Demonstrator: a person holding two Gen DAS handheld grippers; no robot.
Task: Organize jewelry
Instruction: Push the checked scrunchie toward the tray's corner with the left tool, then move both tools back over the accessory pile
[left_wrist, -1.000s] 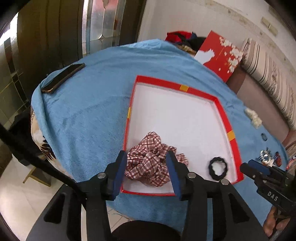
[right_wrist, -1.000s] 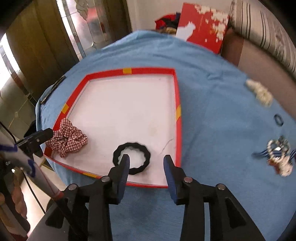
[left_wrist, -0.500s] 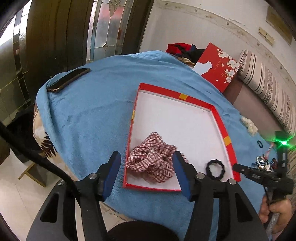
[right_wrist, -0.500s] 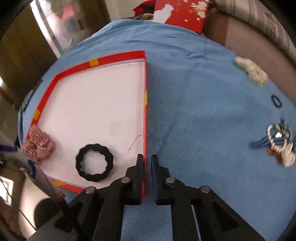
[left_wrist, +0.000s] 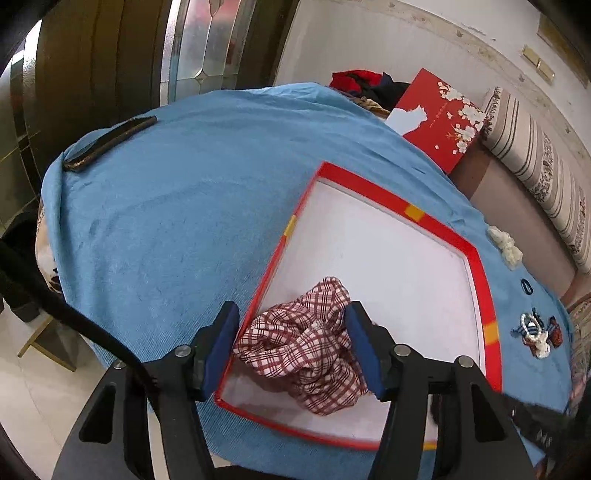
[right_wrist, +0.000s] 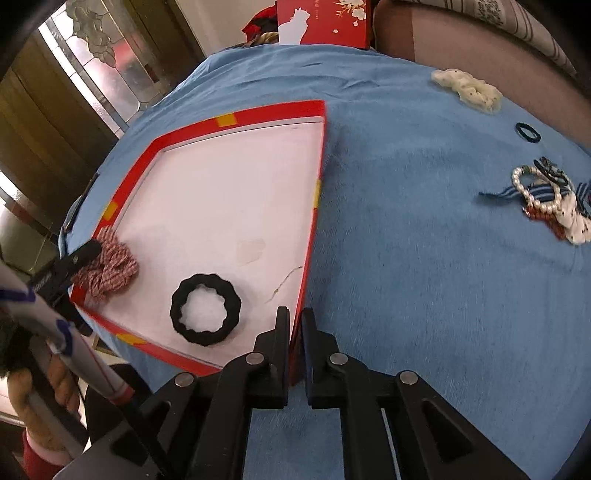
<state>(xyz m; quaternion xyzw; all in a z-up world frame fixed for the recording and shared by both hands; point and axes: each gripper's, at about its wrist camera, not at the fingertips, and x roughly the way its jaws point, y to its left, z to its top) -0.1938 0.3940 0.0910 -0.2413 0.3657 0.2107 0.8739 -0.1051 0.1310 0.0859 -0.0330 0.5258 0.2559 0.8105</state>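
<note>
The right gripper (right_wrist: 292, 321), which stood open over the black scrunchie (right_wrist: 205, 308) a second ago, is now clamped on the near right wall of the red tray (right_wrist: 258, 112). The left gripper (left_wrist: 291, 343) has dropped lower; its jaws are opening, wider than before, the plaid scrunchie (left_wrist: 306, 347) lying loose between them in the tray's near left corner. A heap of jewelry (right_wrist: 550, 199) waits on the blue cloth (right_wrist: 424, 258), far right.

plaid scrunchie (left_wrist: 310, 343) | crumpled, in red tray (left_wrist: 373, 186) corner (black scrunchie (right_wrist: 205, 314) nearby)
</note>
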